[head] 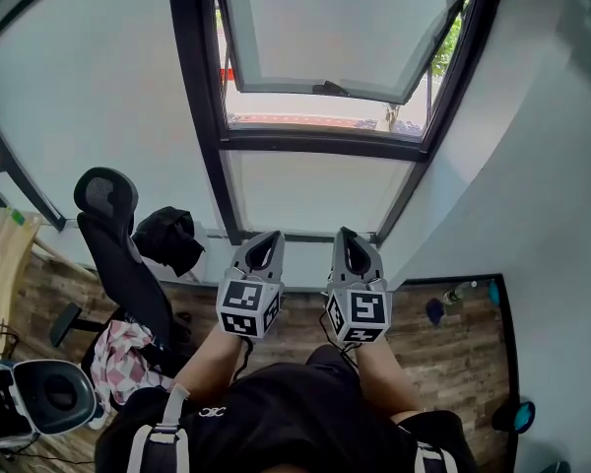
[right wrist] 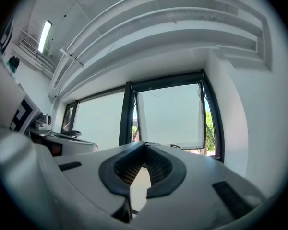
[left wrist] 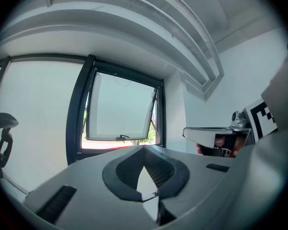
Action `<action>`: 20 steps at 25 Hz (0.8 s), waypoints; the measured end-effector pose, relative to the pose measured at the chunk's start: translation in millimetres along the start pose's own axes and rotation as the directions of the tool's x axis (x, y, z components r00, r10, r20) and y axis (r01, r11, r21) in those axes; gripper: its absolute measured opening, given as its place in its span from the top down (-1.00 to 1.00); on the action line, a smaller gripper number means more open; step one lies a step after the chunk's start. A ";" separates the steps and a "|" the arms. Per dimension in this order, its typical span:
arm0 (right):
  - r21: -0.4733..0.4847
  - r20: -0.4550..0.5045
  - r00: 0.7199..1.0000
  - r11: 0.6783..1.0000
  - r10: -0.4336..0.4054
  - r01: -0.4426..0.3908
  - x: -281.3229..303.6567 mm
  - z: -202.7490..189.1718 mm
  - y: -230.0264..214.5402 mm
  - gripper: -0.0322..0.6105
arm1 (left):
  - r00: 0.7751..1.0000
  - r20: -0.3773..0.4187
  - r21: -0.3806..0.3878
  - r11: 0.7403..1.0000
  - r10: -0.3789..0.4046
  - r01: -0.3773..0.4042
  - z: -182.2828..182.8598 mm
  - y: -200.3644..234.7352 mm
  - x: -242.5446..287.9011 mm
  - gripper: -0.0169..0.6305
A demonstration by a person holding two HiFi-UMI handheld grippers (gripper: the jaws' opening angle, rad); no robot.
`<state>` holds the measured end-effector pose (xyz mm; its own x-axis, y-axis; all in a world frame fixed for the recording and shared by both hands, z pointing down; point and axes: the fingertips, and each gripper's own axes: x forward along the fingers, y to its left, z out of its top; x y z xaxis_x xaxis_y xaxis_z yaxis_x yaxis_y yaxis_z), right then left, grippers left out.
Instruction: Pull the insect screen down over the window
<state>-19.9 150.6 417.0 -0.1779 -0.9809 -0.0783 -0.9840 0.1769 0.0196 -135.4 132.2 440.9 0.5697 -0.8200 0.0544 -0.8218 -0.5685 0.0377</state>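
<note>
Window (head: pixel 320 116) lies ahead and above; left tool (head: pixel 266 236) and right tool (head: pixel 348 233) sit side by side, equally near, jaws closed on nothing. Screen pull is not visible.

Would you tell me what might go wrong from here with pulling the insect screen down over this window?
Both the left gripper and right gripper are shut and empty; they must open before catching a screen pull, which no view shows. The office chair stands close on the left and might be bumped.
</note>
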 end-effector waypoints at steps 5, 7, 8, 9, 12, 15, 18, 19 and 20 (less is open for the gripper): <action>0.009 0.005 1.000 1.000 0.002 -0.002 22.6 -6.7 -10.7 0.89 | 1.000 0.003 0.005 1.000 0.010 -0.010 -1.5 10.9 21.4 0.91; 0.007 0.009 1.000 1.000 0.006 -0.006 36.4 -10.0 -19.7 0.89 | 1.000 0.002 0.010 1.000 0.017 -0.017 -3.7 15.1 36.1 0.91; 0.008 0.010 1.000 1.000 0.006 -0.006 44.1 -12.1 -25.2 0.89 | 1.000 0.001 0.013 1.000 0.021 -0.021 -4.7 17.2 44.7 0.91; 0.011 0.009 1.000 1.000 0.007 -0.007 52.0 -14.2 -31.1 0.89 | 1.000 -0.001 0.016 1.000 0.024 -0.024 -5.4 19.3 53.7 0.91; 0.022 0.010 1.000 1.000 0.009 -0.009 77.7 -18.9 -50.5 0.89 | 0.999 -0.002 0.031 0.999 0.037 -0.037 -5.5 26.7 83.7 0.91; 0.014 0.022 1.000 1.000 0.011 -0.011 106.2 -20.3 -67.2 0.89 | 0.999 -0.001 0.036 0.998 0.055 -0.054 -7.6 38.3 115.5 0.91; 0.016 0.033 0.999 1.000 0.015 -0.016 133.5 -22.4 -85.0 0.89 | 0.998 -0.004 0.032 0.997 0.065 -0.065 -11.0 47.8 148.2 0.91; 0.020 0.034 0.999 1.000 0.016 -0.017 143.4 -24.2 -93.0 0.89 | 0.998 -0.005 0.032 0.997 0.069 -0.069 -11.7 50.1 160.3 0.91; 0.023 0.032 0.999 1.000 0.017 -0.017 154.1 -26.8 -101.2 0.89 | 0.997 -0.006 0.033 0.997 0.073 -0.073 -12.3 52.7 172.6 0.91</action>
<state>52.4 -20.6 429.6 -0.1944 -0.9748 -0.1099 -0.9806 0.1958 -0.0024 -80.4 -38.5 464.5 0.5082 -0.8590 0.0627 -0.8607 -0.5091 0.0011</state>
